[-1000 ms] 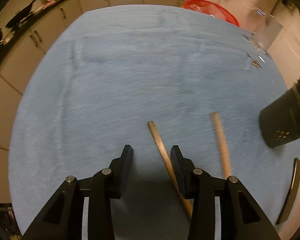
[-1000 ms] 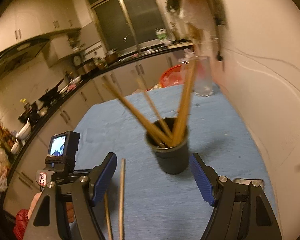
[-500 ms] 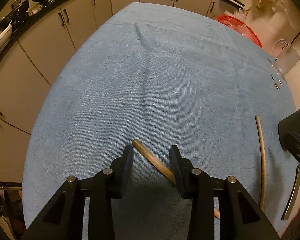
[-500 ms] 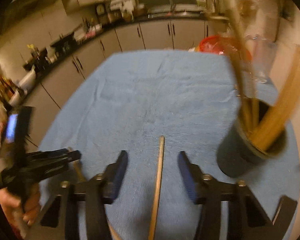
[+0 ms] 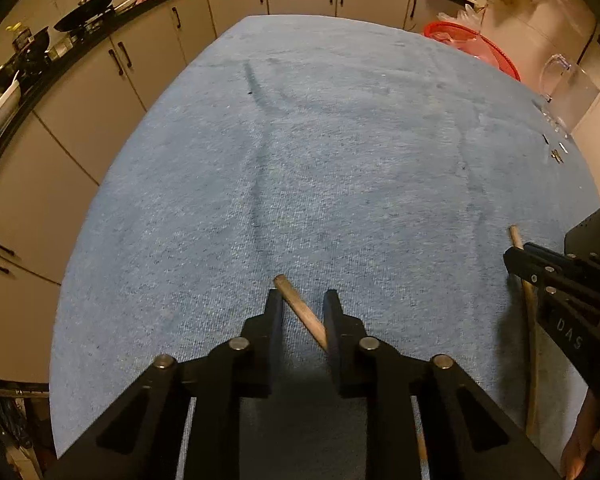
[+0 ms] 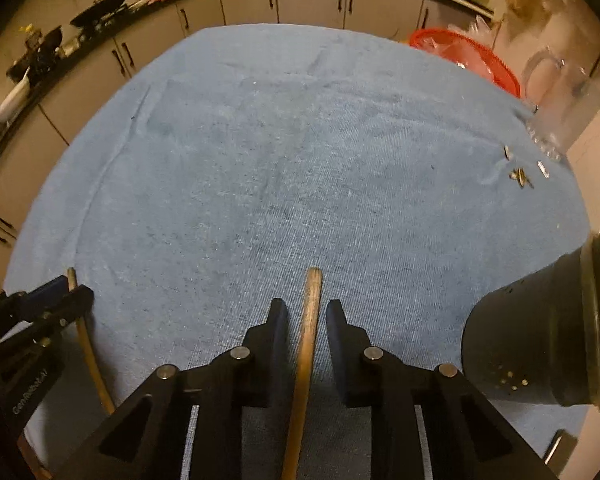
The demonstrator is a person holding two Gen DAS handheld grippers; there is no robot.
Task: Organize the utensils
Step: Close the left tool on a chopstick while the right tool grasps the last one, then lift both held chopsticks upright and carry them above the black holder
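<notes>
Right wrist: chopstick (image 6: 308, 332) between tool (image 6: 307, 322) fingers.

What I count on my blue cloth (image 6: 300, 160)

I see two loose chopsticks (image 6: 306, 344) (image 6: 85, 340), one black holder (image 6: 540, 340), one red basin (image 6: 468, 60), one clear jug (image 6: 560, 96), and my two grippers (image 5: 303, 312) (image 6: 307, 320)

Left black two-finger tongs (image 5: 303, 312) and right black two-finger tongs (image 6: 307, 322) both point forward and down, fingers partly apart, apparently not clamped.
</notes>
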